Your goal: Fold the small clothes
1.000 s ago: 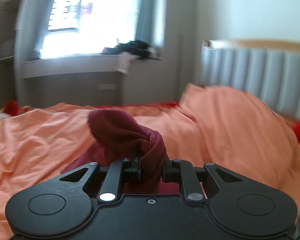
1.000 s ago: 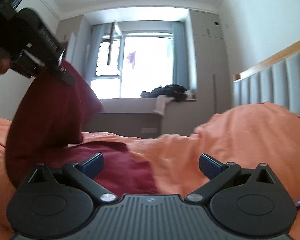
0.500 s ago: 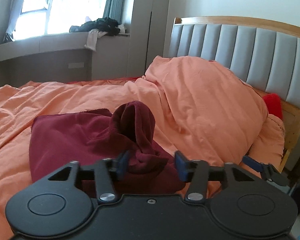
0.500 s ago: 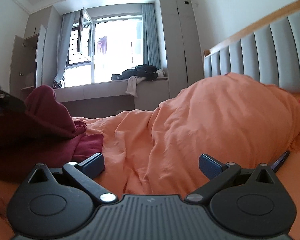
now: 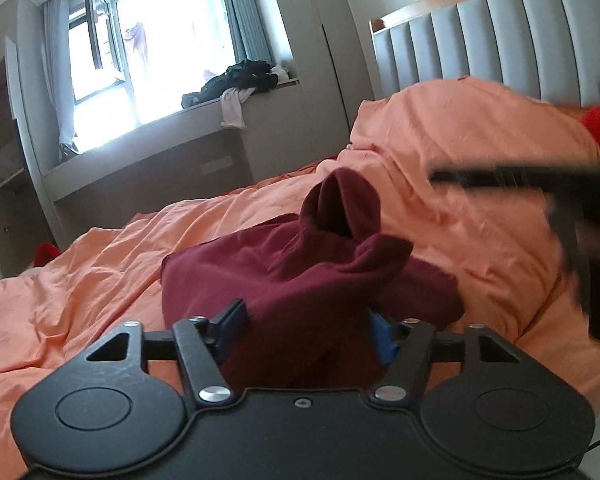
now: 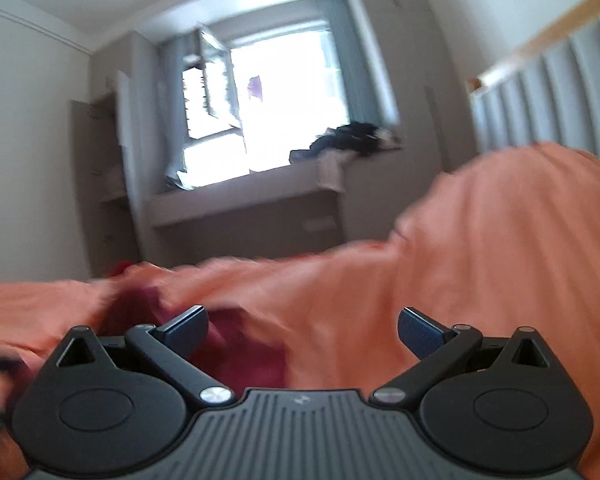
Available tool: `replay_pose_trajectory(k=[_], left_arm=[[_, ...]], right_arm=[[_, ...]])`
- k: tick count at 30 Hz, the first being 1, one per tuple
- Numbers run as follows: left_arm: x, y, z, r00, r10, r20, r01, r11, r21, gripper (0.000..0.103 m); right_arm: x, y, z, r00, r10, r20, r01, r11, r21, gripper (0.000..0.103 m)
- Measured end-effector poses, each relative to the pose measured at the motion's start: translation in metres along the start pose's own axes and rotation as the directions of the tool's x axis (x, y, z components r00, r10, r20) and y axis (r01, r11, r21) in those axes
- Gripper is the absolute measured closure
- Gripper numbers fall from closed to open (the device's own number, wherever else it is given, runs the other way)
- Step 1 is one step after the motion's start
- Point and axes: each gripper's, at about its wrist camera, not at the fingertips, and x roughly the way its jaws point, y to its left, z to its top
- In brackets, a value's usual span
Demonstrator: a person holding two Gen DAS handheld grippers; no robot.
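Maroon garment (image 5: 300, 272): one, heaped on orange duvet (image 5: 100, 264), peak standing up mid-heap. Judged light, soft, limp, non-slippery; best taken at edge or corner, not bulk.

Left gripper (image 5: 306, 330): one, jaws half-wide, cloth lying between, pads not pressing.

Right gripper (image 6: 303, 330): one, right of garment, jaws wide, empty, over duvet.

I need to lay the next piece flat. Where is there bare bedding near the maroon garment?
Bare orange sheet lies left of the maroon garment, toward the window bench. Right of it is crowded: the heaped orange duvet rises against the headboard, and the right gripper crosses there.
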Motion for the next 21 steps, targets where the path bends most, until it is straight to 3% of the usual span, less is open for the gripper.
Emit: replay_pose_trajectory(k=[4,7,9,10,12,13,14,15,21], left_arm=[[0.003,-0.001,-0.006,1.000,0.013,-0.007,-0.013,1.000,0.016,0.058],[0.005,0.004,-0.008,1.000,-0.003,-0.022,0.003,1.000,-0.009,0.070],[0.003,0.004,-0.012,1.000,-0.010,-0.022,0.010,1.000,-0.022,0.076],[0.003,0.004,-0.013,1.000,-0.012,-0.021,0.012,1.000,-0.026,0.077],[0.002,0.004,-0.015,1.000,-0.016,-0.017,0.015,1.000,-0.027,0.079],[0.002,0.004,-0.016,1.000,-0.019,-0.016,0.019,1.000,-0.024,0.079],[0.002,0.003,-0.018,1.000,-0.023,-0.015,0.023,1.000,-0.020,0.079],[0.002,0.002,-0.019,1.000,-0.025,-0.012,0.025,1.000,-0.014,0.079],[0.003,0.001,-0.026,0.999,-0.048,-0.012,0.048,0.999,-0.020,0.083]], right_arm=[[0.024,0.024,0.030,0.977,0.206,-0.059,-0.206,0.979,0.013,0.000],[0.036,0.039,0.027,0.952,0.293,-0.084,-0.295,0.956,-0.009,0.004],[0.040,0.045,0.019,0.956,0.270,-0.114,-0.276,0.960,-0.043,0.022],[0.038,0.044,0.015,0.960,0.252,-0.121,-0.259,0.964,-0.052,0.037],[0.032,0.038,0.005,0.965,0.233,-0.124,-0.240,0.970,-0.043,0.052],[0.029,0.034,0.001,0.964,0.235,-0.127,-0.241,0.970,-0.030,0.066],[0.026,0.028,-0.005,0.961,0.241,-0.134,-0.245,0.969,-0.016,0.087],[0.023,0.024,-0.009,0.959,0.244,-0.144,-0.247,0.969,-0.007,0.093],[-0.002,0.009,-0.038,0.958,0.214,-0.189,-0.223,0.974,-0.030,0.096]])
